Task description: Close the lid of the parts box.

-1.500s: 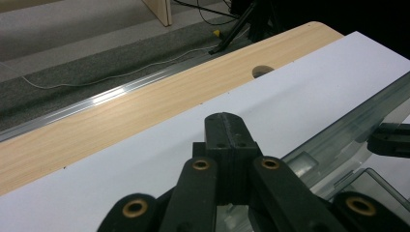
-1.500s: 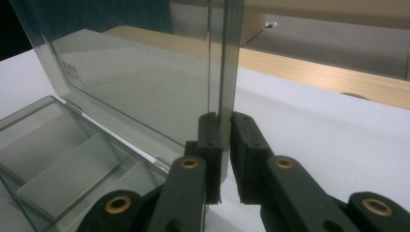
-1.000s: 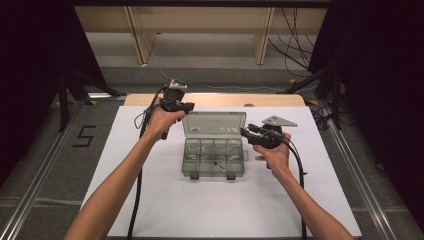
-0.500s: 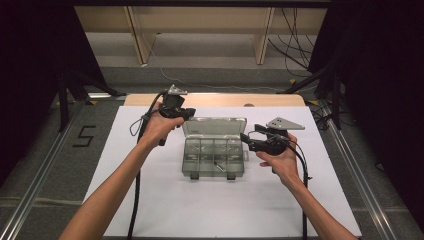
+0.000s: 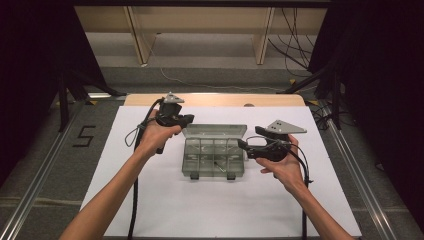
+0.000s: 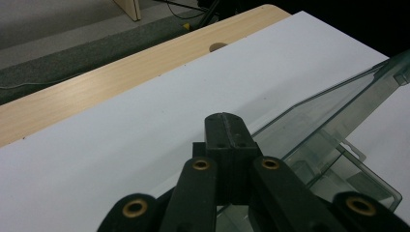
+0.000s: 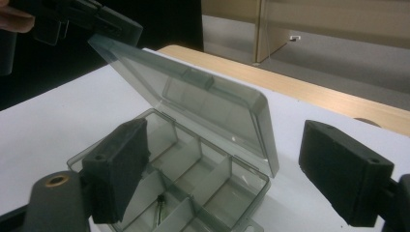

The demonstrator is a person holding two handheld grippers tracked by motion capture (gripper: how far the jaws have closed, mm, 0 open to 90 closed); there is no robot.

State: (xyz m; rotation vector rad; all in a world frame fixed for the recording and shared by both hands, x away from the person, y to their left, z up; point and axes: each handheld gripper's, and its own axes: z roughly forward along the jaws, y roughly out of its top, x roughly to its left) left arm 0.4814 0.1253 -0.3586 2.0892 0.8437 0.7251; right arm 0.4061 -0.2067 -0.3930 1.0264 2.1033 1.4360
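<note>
While my left gripper (image 5: pixel 187 119) stays clenched on the lid's (image 5: pixel 215 131) corner, the lid has swung further back and now stands nearly upright behind the box (image 5: pixel 214 157), mid-table on the white sheet (image 5: pixel 150 200). My right gripper (image 5: pixel 244 145) has dropped to the box's right edge, jaws spread, holding nothing. I judge the opening nearly complete; a small dark item (image 7: pixel 160 205) lies in one compartment.

The clear plastic compartment box (image 5: pixel 214 156) sits mid-table, lid (image 5: pixel 215 131) toward the table's (image 5: pixel 165 210) far edge; left tongs (image 5: pixel 187 119) at the lid's left corner, right tongs (image 5: pixel 248 141) beside the box's right side
</note>
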